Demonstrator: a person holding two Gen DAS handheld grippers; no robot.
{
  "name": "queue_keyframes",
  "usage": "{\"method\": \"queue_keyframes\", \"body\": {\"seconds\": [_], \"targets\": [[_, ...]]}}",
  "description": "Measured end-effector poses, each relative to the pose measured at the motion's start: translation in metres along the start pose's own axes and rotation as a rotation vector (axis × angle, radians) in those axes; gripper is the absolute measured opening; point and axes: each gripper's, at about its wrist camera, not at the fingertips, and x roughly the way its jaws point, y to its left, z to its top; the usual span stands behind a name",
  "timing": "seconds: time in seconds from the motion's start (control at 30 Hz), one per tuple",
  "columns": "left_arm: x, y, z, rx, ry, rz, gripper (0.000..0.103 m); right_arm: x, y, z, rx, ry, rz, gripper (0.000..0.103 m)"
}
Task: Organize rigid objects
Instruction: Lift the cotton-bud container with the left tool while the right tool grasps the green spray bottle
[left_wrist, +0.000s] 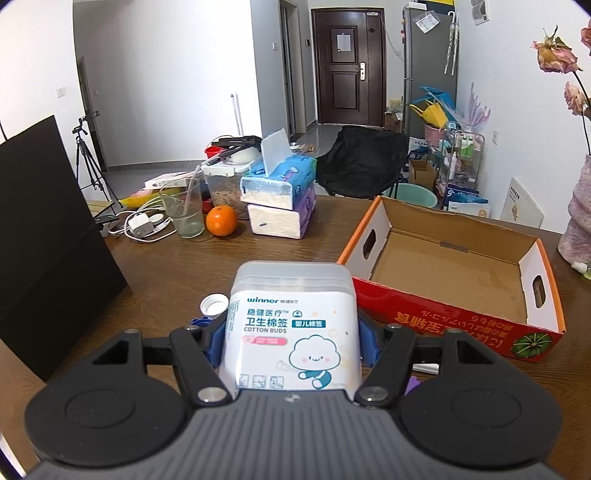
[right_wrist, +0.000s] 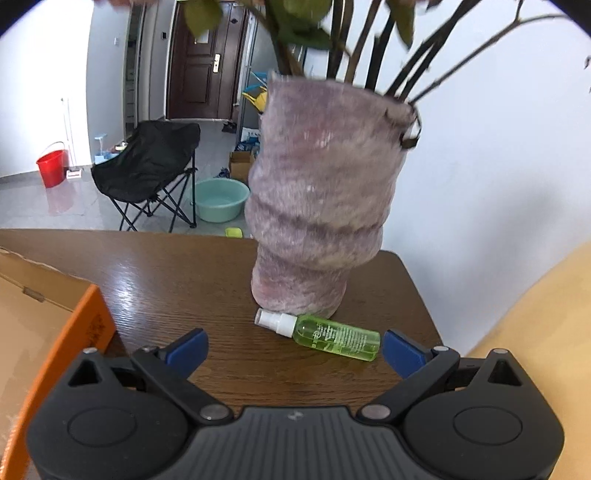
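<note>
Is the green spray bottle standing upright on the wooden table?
No, the green spray bottle lies on its side on the wooden table, beside the fuzzy purple vase.

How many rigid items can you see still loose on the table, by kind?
Cotton buds box, in left gripper: 1
Green spray bottle: 1
Bottle cap: 1
Orange: 1
Glass: 1
Total: 5

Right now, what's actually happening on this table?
A person is tidying with two handheld grippers. The left gripper is shut on a cotton buds box, lifted clear of the wooden table beside the empty cardboard box. The right gripper holds nothing, fingers wide apart, with a green spray bottle lying on its side ahead, by the fuzzy vase.
</note>
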Motion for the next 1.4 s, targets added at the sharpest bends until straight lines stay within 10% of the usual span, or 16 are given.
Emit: {"method": "queue_keyframes", "body": {"seconds": [0.8, 1.4], "targets": [[0.038, -0.072, 0.019, 0.066, 0.090, -0.205, 0.066, 0.063, 0.000, -0.006, -0.022, -0.010, -0.075, 0.099], [0.052, -0.104, 0.031, -0.017, 0.184, -0.173, 0.066, 0.125, 0.003, -0.006, -0.113, 0.055, -0.060, 0.096]]}}
